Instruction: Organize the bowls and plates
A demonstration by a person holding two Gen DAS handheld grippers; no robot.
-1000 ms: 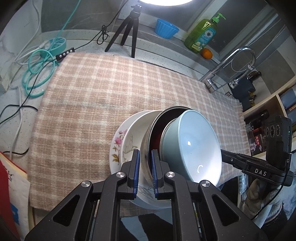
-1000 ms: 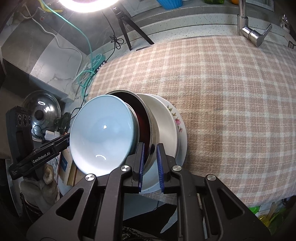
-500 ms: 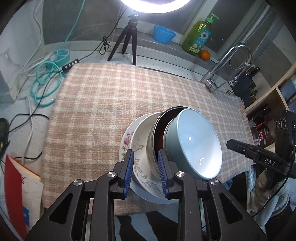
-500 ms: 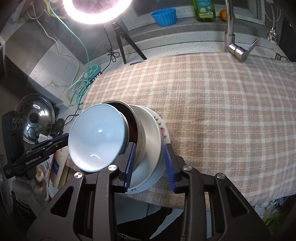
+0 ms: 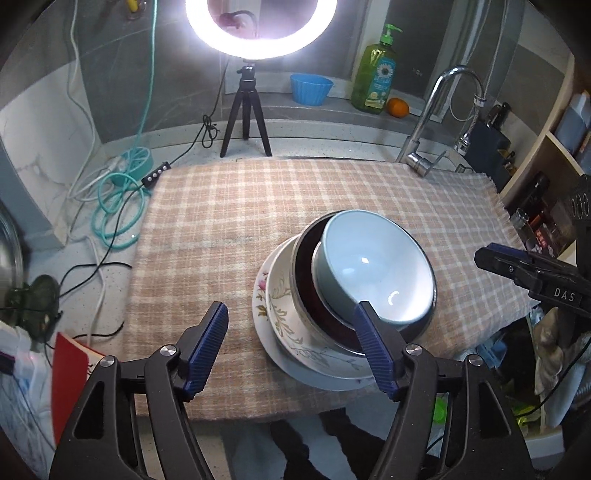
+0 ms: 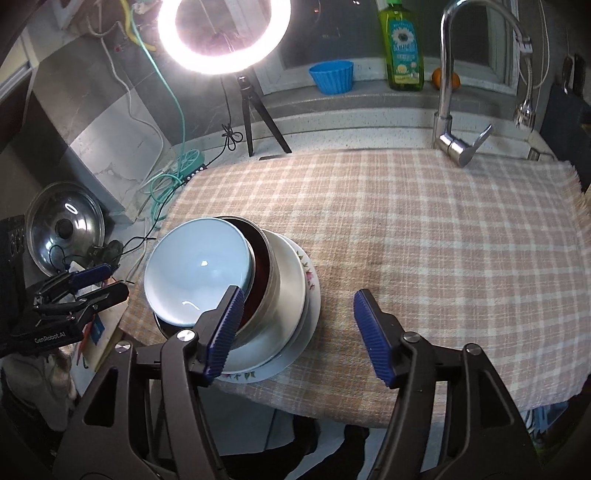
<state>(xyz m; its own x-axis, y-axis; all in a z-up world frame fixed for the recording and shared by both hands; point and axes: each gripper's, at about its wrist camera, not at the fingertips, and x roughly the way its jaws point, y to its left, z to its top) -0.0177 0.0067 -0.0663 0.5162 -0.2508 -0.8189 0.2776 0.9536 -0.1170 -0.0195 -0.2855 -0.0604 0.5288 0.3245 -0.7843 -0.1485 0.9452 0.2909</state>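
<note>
On the plaid cloth (image 5: 229, 229) by the faucet (image 5: 439, 110), the nested stack's blue bowl (image 5: 373, 269) tips rightward; left gripper (image 5: 295, 347) and right gripper (image 6: 295, 328) opening wide, empty.

Glowing ring light (image 5: 260, 27) on tripod, checked cloth (image 6: 424, 229) (pink-beige), chrome faucet (image 6: 448, 85), marble wall (image 5: 40, 122)

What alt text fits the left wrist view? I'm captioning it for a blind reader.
A stack of dishes, light blue bowl on top, sits on a checked cloth. The left tongs are opening, nothing gripped; the right tongs reach in alongside.
</note>
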